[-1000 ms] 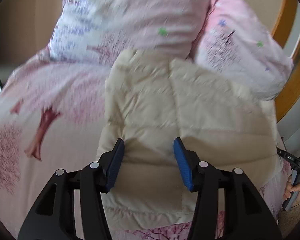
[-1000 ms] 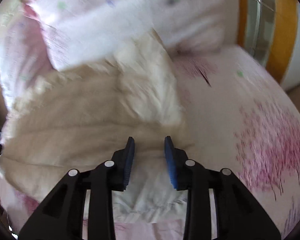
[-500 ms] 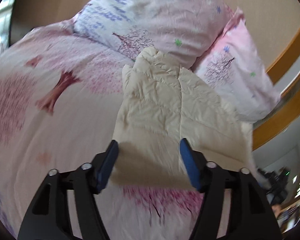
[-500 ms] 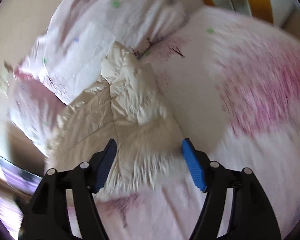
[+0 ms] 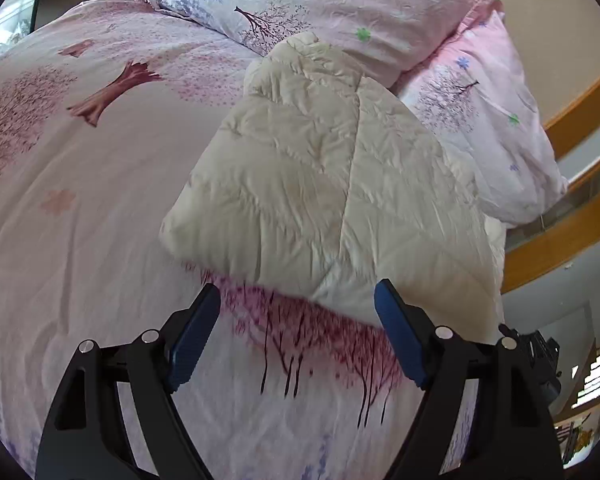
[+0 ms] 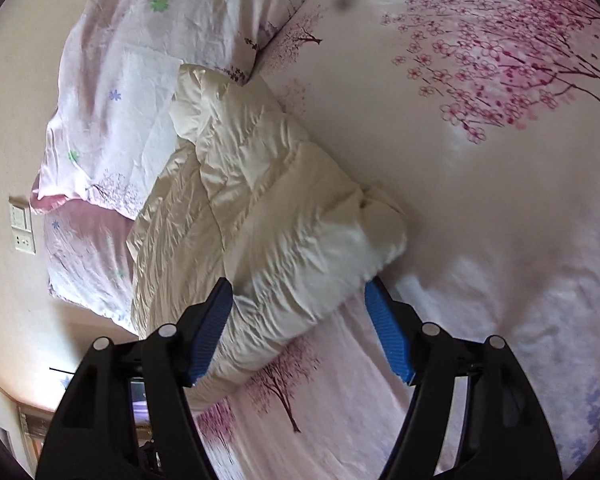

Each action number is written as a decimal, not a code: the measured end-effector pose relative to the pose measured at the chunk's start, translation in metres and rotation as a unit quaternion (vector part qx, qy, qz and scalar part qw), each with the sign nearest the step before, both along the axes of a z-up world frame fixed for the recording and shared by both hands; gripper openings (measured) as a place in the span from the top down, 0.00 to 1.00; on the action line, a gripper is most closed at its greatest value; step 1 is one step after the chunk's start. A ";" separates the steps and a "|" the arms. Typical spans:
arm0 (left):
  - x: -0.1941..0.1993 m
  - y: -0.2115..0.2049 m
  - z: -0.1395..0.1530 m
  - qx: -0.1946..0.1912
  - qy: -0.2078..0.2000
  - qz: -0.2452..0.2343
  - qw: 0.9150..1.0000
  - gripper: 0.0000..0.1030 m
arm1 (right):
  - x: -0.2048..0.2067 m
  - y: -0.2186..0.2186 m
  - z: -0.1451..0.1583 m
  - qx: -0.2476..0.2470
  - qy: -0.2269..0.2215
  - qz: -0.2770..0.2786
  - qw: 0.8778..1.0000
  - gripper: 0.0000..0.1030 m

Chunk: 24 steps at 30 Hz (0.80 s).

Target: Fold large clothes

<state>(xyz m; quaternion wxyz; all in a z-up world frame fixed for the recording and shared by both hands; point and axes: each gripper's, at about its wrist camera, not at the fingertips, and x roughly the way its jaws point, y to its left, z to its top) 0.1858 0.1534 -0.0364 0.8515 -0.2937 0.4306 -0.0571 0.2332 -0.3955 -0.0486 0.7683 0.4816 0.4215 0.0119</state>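
Note:
A cream quilted puffer jacket (image 5: 332, 184) lies folded on the pink tree-print bed cover (image 5: 80, 208), its collar end against the pillows. My left gripper (image 5: 298, 300) hovers just short of the jacket's near edge. Its jaws are opening and only the bed cover shows between them. In the right wrist view the same jacket (image 6: 260, 208) runs diagonally, and its puffy near corner sits between the blue pads of my right gripper (image 6: 296, 292). Those pads stand wide and do not press on the cloth. The underside of the fold is hidden.
Two pink floral pillows (image 5: 340, 4) (image 5: 488, 128) lean at the head of the bed, next to a wooden rail (image 5: 560, 240). A wall socket plate (image 6: 22, 228) sits beside the pillows (image 6: 140, 60). The bed cover (image 6: 480, 180) stretches wide to the right of the jacket.
Both grippers opened wider and drew back from the jacket, which now rests on the bed. Both views rolled, the right one strongly.

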 end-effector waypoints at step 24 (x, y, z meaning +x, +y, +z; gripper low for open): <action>-0.019 0.076 -0.002 -0.127 -0.060 0.113 0.984 0.86 | -0.014 0.037 0.024 -0.013 -0.099 0.093 0.991 0.85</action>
